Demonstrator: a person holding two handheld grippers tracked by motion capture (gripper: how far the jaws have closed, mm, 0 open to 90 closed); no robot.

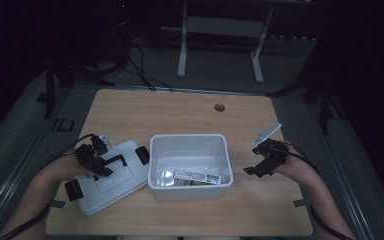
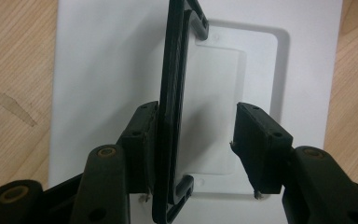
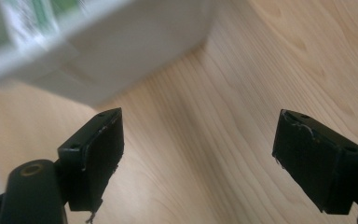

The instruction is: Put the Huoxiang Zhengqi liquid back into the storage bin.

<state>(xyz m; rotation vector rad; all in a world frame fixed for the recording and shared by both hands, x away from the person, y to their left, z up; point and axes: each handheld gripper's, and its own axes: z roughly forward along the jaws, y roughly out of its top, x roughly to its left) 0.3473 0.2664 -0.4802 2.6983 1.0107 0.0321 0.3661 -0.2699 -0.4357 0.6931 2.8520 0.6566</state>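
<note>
- The left gripper (image 2: 193,140) hangs over the white lid (image 1: 111,177), which lies flat on the wooden table (image 1: 190,107) to the left of the white box (image 1: 190,167).
- In the left gripper view its fingers (image 2: 142,140) stand partly spread. The lid's black handle (image 2: 175,93) stands up on edge between them, flush against the left pad, while a clear gap separates it from the right pad. The handle is therefore not pinched from both sides.
- Beyond those fingertips the handle runs on over the lid's shallow rectangular recess (image 2: 242,60), and bare wood shows past the lid on either side.
- The high view shows two black clips on the lid, one at its near left edge (image 1: 72,189) and one at its far right edge (image 1: 142,154), just beside the box wall.
- The right gripper (image 3: 198,154) is spread wide with nothing between its pads, just bare wood grain. In the high view it (image 1: 256,169) sits near the box's right wall, apart from it.
- Ahead and to the left of its fingertips, in the right gripper view, the box's outer wall (image 3: 98,60) rises, blurred.
- Inside the box lies a flat packet with a green and white label (image 1: 200,177), resting on the bottom toward the near wall.
- Far past both pairs of fingers, the table has a small round hole (image 1: 219,107) near its far edge.
</note>
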